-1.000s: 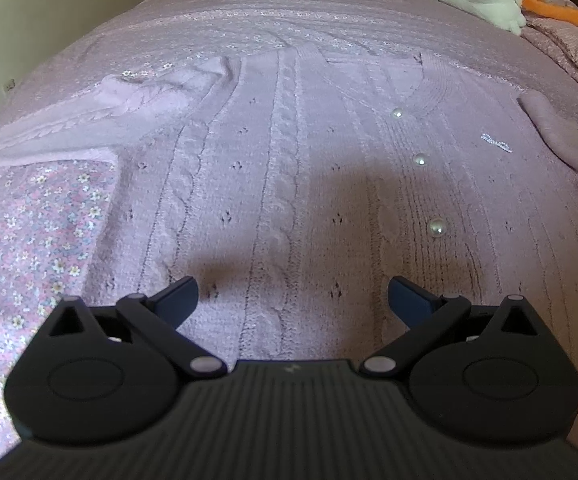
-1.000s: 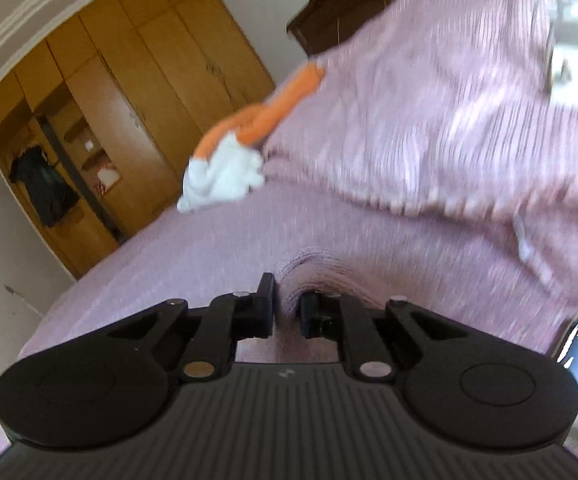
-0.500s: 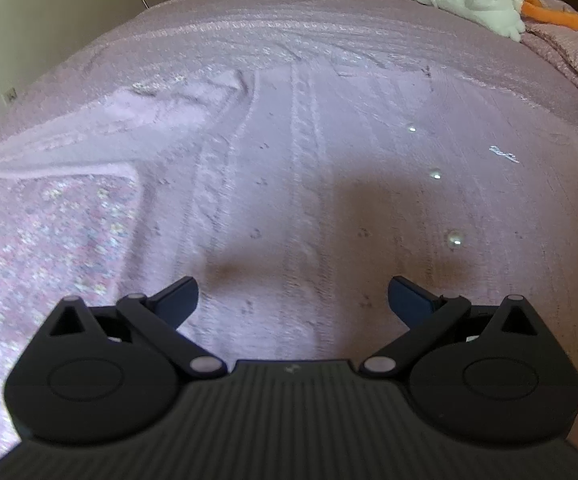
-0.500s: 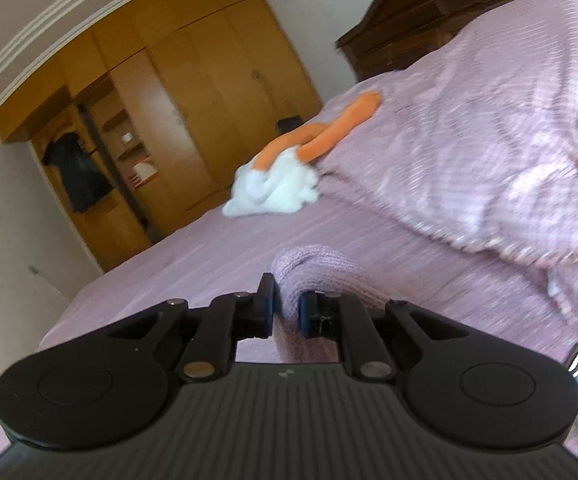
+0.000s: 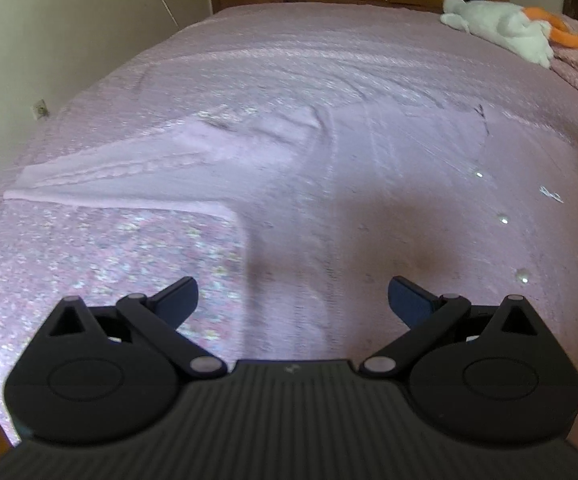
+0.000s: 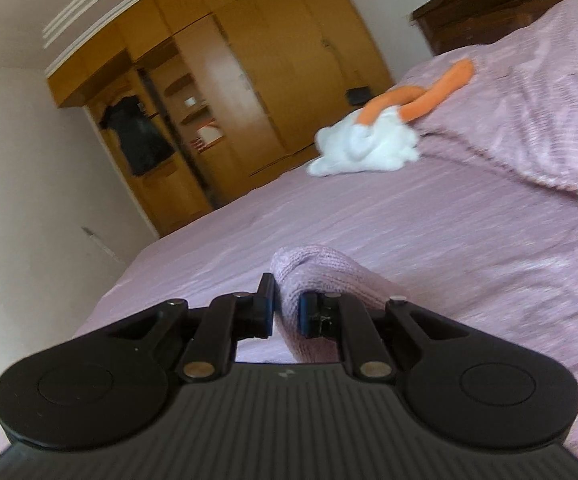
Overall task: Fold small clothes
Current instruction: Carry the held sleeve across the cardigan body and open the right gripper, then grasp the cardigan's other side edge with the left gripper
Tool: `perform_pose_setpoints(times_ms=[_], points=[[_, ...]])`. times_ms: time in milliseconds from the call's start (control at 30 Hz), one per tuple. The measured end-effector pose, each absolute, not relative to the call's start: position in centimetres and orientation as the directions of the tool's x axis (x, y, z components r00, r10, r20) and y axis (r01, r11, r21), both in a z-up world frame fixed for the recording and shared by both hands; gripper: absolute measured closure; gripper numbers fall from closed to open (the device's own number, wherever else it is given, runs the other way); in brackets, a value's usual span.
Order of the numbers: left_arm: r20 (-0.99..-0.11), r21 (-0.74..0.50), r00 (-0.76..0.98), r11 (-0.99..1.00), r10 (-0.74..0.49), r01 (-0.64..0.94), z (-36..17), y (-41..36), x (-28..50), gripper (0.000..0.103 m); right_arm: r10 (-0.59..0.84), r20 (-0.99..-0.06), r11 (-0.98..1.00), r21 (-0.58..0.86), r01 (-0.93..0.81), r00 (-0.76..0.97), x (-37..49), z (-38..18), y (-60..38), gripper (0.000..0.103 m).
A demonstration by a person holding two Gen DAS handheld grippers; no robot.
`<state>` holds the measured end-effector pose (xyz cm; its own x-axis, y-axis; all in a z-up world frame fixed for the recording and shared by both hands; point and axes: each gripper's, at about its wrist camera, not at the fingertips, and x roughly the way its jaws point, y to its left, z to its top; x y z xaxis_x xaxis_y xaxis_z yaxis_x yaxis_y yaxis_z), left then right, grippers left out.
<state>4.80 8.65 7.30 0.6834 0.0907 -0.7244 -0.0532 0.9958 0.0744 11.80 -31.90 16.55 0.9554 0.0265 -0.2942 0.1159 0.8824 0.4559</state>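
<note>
Right tool (image 6: 285, 312) lifted sleeve (image 6: 313, 272) higher, cardigan (image 5: 369, 200) shifted rightward

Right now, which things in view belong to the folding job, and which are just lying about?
Part of the job:
- pink knitted cardigan spread on the bed
- its sleeve, pinched in the right claw
- left claw, open above the cardigan

Lying about:
- white and orange plush toy
- floral cloth
- wooden wardrobe
- pink bedspread

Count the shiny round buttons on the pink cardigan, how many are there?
3. Pearl buttons in a row on the cardigan: top, middle, bottom. More may be hidden below the view.
</note>
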Motion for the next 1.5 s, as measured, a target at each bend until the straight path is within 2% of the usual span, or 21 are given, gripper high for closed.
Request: perform_pose_setpoints(times_ms=[167, 333, 667, 900, 933, 1000, 1067, 1133, 1367, 1500], points=[[-0.71, 0.077, 0.694, 0.993, 0.116, -0.088, 7.8, 11.1, 4.7, 0.0, 0.101, -0.285, 0.907, 0.42, 0.03, 0.953, 13.4, 16.8, -24.2, 0.09], [-0.702, 0.052, 0.701, 0.991, 0.125, -0.125, 7.9, 13.4, 4.6, 0.0, 0.18, -0.319, 0.921, 0.386, -0.046, 0.931, 14.7, 14.9, -16.2, 0.09], [-0.707, 0.038, 0.694, 0.987, 0.137, -0.156, 6.9, 16.3, 5.1, 0.0, 0.265, -0.484, 0.944, 0.306, -0.123, 0.834, 18.4, 7.4, -3.4, 0.09], [-0.724, 0.007, 0.677, 0.984, 0.129, -0.18, 5.4, 17.5, 5.4, 0.0, 0.33, -0.586, 0.933, 0.324, -0.159, 0.74, 20.9, 2.7, -4.3, 0.089], [-0.725, 0.003, 0.677, 0.983, 0.127, -0.182, 5.2, 17.6, 5.5, 0.0, 0.339, -0.602, 0.93, 0.33, -0.161, 0.723, 21.1, 2.2, -4.2, 0.087], [-0.728, -0.002, 0.674, 0.983, 0.124, -0.183, 5.0, 17.8, 5.7, 0.0, 0.36, -0.609, 0.923, 0.342, -0.175, 0.707, 20.9, 1.9, -4.7, 0.077], [-0.727, -0.005, 0.676, 0.983, 0.121, -0.181, 4.9, 17.9, 5.8, 0.0, 0.396, -0.599, 0.91, 0.36, -0.208, 0.696, 20.6, 2.0, -4.8, 0.053], [-0.725, -0.007, 0.678, 0.984, 0.118, -0.179, 5.0, 17.7, 6.0, 0.0, 0.448, -0.581, 0.886, 0.388, -0.253, 0.68, 19.5, 2.3, -5.4, 0.04], [-0.712, -0.009, 0.696, 0.99, 0.095, -0.144, 5.8, 16.2, 6.8, 0.0, 0.506, -0.559, 0.854, 0.434, -0.288, 0.657, 15.4, 3.9, -7.9, 0.04], [-0.695, 0.003, 0.715, 0.994, 0.078, -0.105, 6.6, 14.8, 7.3, 0.0, 0.46, -0.563, 0.874, 0.423, -0.239, 0.687, 12.9, 4.4, -11.2, 0.04]])
